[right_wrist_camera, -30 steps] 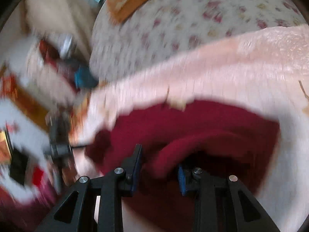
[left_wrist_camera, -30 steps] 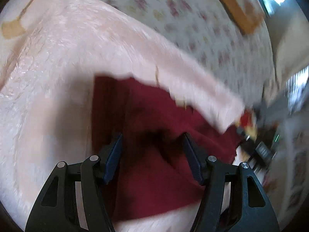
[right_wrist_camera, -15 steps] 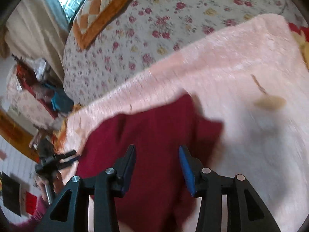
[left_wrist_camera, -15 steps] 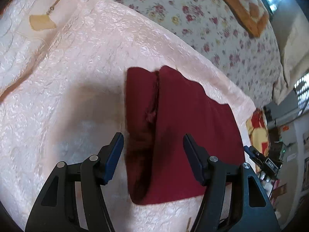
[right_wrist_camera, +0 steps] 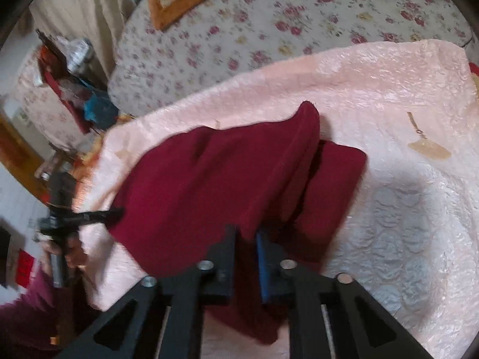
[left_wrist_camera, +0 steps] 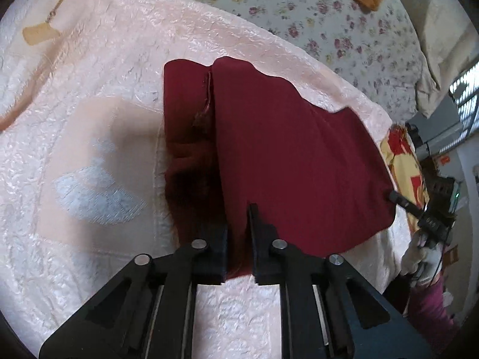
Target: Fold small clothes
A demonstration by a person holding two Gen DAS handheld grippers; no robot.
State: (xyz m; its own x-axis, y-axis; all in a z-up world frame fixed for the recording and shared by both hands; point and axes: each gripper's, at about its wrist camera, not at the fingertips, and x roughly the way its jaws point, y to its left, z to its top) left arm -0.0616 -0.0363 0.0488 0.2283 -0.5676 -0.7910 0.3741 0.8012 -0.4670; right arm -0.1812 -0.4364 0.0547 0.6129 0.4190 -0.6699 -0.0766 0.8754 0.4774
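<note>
Left wrist view, your left gripper (left_wrist_camera: 239,224) has just been closing, jaws now pinched on the dark red garment (left_wrist_camera: 293,161) spread on the pink quilt (left_wrist_camera: 89,119), your right gripper (right_wrist_camera: 246,236) likewise closed, clamping a lifted fold of it.

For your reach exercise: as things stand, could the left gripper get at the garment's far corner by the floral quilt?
Probably not right away. The left gripper has just closed on the garment's near edge, so it is occupied. Nothing lies on the cloth between it and the far corner; once released, the way looks free.
</note>
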